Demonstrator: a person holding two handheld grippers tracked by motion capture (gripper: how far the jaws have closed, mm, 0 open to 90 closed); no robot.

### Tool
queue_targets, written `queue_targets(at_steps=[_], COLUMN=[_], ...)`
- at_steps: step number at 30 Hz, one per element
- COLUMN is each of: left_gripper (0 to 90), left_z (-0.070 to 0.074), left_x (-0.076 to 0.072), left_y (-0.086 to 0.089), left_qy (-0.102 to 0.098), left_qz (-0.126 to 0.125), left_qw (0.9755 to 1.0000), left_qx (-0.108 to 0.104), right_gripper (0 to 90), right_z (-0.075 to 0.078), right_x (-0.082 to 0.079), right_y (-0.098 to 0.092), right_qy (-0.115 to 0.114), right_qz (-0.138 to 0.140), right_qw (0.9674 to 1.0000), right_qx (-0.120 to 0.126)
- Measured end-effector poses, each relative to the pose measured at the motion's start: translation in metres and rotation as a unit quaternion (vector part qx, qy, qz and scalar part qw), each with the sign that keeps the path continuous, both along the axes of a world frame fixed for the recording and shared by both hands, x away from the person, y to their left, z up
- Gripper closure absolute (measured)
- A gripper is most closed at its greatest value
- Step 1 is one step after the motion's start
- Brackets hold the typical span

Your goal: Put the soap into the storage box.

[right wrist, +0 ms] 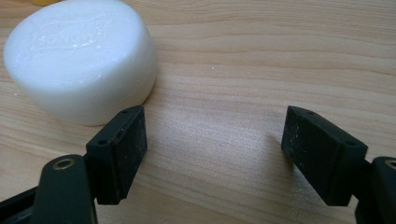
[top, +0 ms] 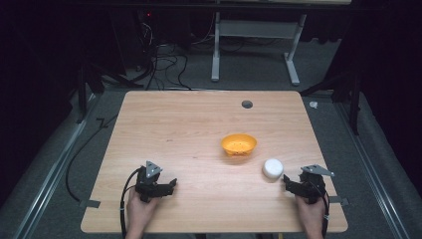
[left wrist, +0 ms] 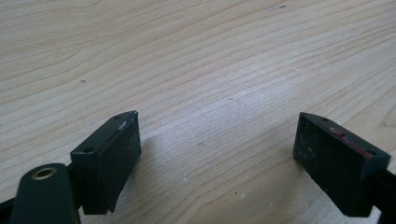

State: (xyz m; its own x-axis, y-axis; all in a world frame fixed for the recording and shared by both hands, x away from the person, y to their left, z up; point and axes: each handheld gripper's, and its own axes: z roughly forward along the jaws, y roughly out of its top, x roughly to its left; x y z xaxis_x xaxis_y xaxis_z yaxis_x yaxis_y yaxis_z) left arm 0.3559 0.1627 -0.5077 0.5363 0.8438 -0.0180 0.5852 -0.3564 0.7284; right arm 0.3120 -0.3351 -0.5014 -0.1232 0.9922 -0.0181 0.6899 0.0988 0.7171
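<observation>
An orange perforated bowl (top: 239, 144) sits right of the table's middle. A white soap bar (top: 272, 168) lies just to its lower right; in the right gripper view the white soap bar (right wrist: 81, 58) shows embossed lettering and lies just beyond the left jaw. My right gripper (top: 288, 182) rests near the front right edge, open, with bare wood between its jaws (right wrist: 212, 140). My left gripper (top: 171, 185) rests at the front left, open, over bare wood (left wrist: 217, 144).
The wooden table (top: 189, 124) has a grey cable hole (top: 247, 104) near its far edge. Cables trail off the left gripper over the front edge. A white desk frame (top: 256, 45) stands on the floor beyond the table.
</observation>
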Motion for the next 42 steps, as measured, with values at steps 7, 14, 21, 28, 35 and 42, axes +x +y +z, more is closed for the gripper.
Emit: queue_targets(at_steps=[7,14,21,28,35,42], left_gripper=[15.5,15.6,15.6,15.6,15.6,15.6], left_z=[0.0000,-0.0001,-0.0001,-0.0001,-0.0001,-0.0001], left_x=[-0.0001,0.0000,0.0001,0.0000,0.0000,0.0000], left_y=[0.0000,0.0001,0.0001,0.0000,0.0000,0.0000], left_qy=[0.000,0.000,0.000,0.000,0.000,0.000], left_qz=[0.000,0.000,0.000,0.000,0.001,0.000], left_qw=[1.0000,1.0000,1.0000,1.0000,1.0000,1.0000], left_qx=[0.000,-0.001,-0.001,-0.002,-0.002,-0.002], right_gripper=[23.2,23.2,23.2,22.9,22.3,22.2], right_z=[0.0000,0.0000,0.0001,0.0000,0.0007,0.0008], right_x=[0.0000,0.0000,-0.0001,0.0001,-0.0001,-0.0041], right_y=[0.0002,0.0002,0.0004,0.0001,-0.0009,0.0030], right_qy=[0.000,0.000,0.001,0.000,0.001,0.001], right_qz=[-0.001,-0.001,0.000,0.003,0.004,0.008], right_qw=[1.0000,1.0000,1.0000,1.0000,0.9999,0.9999], right_qx=[0.000,0.000,0.001,0.000,0.014,0.013])
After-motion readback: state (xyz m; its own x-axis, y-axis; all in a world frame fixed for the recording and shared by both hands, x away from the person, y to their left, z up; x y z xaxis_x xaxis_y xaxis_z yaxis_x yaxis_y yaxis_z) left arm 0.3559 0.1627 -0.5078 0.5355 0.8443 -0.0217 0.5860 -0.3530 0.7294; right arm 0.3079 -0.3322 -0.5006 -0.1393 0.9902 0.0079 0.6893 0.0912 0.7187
